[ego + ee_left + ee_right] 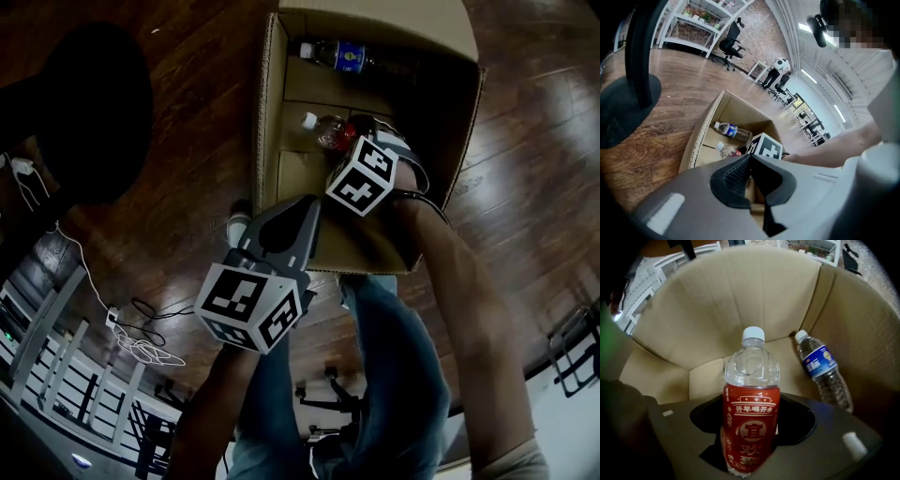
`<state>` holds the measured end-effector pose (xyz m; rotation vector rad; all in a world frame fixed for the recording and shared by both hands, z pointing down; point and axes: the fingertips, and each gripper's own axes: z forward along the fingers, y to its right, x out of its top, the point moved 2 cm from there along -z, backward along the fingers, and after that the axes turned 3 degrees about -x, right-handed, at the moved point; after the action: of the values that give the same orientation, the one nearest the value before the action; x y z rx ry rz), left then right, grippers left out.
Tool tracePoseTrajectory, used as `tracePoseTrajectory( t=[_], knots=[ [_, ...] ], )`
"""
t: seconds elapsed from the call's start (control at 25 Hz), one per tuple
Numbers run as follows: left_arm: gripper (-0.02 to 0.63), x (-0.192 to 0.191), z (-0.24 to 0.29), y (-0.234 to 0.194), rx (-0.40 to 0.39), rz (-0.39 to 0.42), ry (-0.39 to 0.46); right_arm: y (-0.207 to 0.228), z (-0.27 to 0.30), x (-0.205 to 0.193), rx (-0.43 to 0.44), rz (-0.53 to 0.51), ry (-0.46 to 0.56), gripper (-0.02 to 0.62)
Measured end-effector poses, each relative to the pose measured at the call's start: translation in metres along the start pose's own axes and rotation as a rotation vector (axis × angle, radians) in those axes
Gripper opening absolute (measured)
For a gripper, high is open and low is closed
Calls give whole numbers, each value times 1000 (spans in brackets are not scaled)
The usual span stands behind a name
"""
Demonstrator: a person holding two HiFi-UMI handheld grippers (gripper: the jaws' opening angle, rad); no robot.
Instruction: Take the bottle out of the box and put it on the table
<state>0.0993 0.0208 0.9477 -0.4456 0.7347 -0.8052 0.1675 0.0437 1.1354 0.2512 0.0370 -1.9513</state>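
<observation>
Red covers the lower half of the bottle [751, 380], and its top is clear with a white cap. The bottle is inside the cardboard box [375, 26], about in the middle, and in the head view its cap points toward the box's left wall. The right gripper [750, 427] reaches down into the box, and its two dark fingers pinch the bottle's red part, one on each side. A second bottle [349, 56] with a blue label lies on its side at the far end of the box, apart from the red one. The left gripper [750, 159] hangs outside, just by the near left edge of the box, with its fingers pressed together and nothing between them. The box sits open on a brown wooden floor [187, 216]. A big black round foot [80, 112] stands on the floor to the left of the box, and a white cord [141, 349] lies nearer the person.
</observation>
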Motion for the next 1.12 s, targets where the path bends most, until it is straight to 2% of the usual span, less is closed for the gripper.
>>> tracePoseTrajectory(
  t=[0.28, 0.6, 0.76, 0.96, 1.12],
  knots=[
    [-2, 34, -35, 42, 11, 20, 36, 3, -89, 27, -26, 124, 145, 296],
    [-2, 94, -87, 104, 17, 89, 87, 9, -210, 58, -70, 241, 274, 298],
    [-2, 120, -126, 129, 42, 62, 150, 6, -276, 76, -105, 276, 344, 298],
    [-2, 151, -181, 178, 18, 120, 197, -10, -365, 98, -113, 341, 442, 301],
    [-2, 185, -237, 219, 31, 122, 265, -27, -445, 114, -114, 383, 509, 301]
  ],
)
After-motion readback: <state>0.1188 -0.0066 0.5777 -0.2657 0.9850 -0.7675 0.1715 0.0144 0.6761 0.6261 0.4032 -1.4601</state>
